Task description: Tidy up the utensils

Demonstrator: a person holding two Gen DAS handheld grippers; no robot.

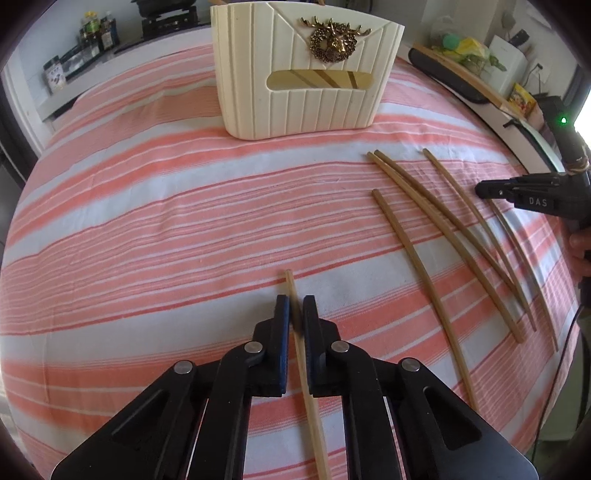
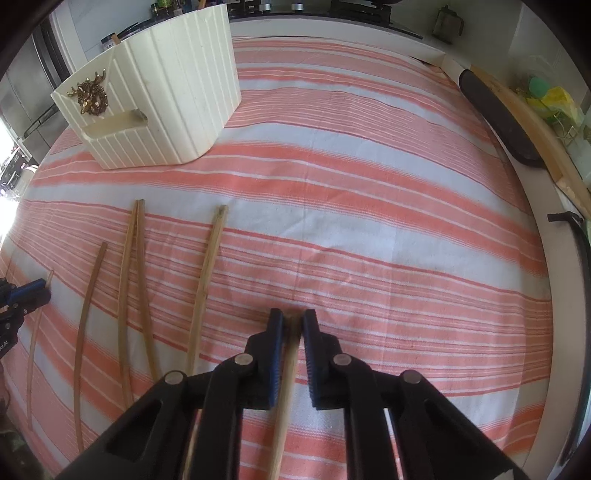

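A cream ribbed utensil holder point(image 1: 306, 107) with a gold deer badge stands at the far side of the striped cloth point(image 1: 147, 229). My left gripper point(image 1: 296, 301) is shut on a pale chopstick point(image 1: 314, 413) that lies on the cloth and pokes out past the fingertips. Several darker chopsticks point(image 1: 417, 258) lie loose to its right. My right gripper point(image 2: 292, 316) is shut on another chopstick point(image 2: 286, 387), with its end at the fingertips. In the right wrist view the holder point(image 2: 177, 92) is far left, the loose chopsticks point(image 2: 125, 280) are left, and the left gripper point(image 2: 37, 290) sits at the left edge.
The right gripper point(image 1: 482, 191) reaches in from the right edge of the left wrist view. A dark long tray point(image 2: 506, 122) and a wooden strip point(image 2: 532, 122) border the table's right edge. Bottles point(image 1: 96, 29) and a stove point(image 1: 166, 18) stand on the counter behind.
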